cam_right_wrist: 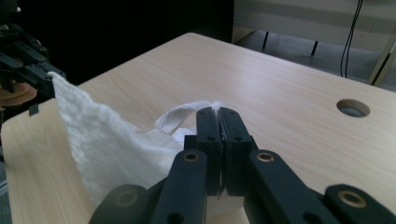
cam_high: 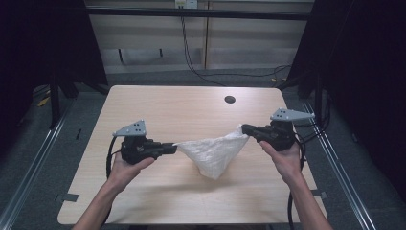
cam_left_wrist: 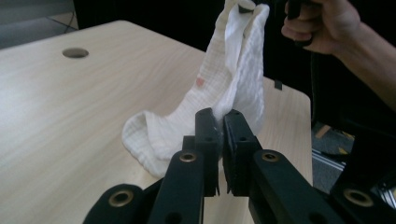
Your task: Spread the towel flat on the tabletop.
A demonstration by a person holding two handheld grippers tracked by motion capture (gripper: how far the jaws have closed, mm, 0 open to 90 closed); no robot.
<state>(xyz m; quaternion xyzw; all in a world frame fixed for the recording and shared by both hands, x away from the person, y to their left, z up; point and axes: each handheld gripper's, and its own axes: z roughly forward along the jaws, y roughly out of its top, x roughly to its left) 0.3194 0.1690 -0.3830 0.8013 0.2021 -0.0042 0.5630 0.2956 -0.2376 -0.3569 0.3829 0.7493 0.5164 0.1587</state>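
Both grippers' jaws clamped tight on white cloth (cam_high: 214, 152) corners.

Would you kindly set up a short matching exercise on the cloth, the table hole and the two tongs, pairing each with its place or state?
Things:
1. white cloth
2. left tongs
3. right tongs
4. round hole

Places or states:
A. in the tabletop, far side
B. shut on the cloth's higher corner
C. hanging between both tongs
D. shut on the cloth's lower corner

Pairs: 1-C, 2-D, 3-B, 4-A
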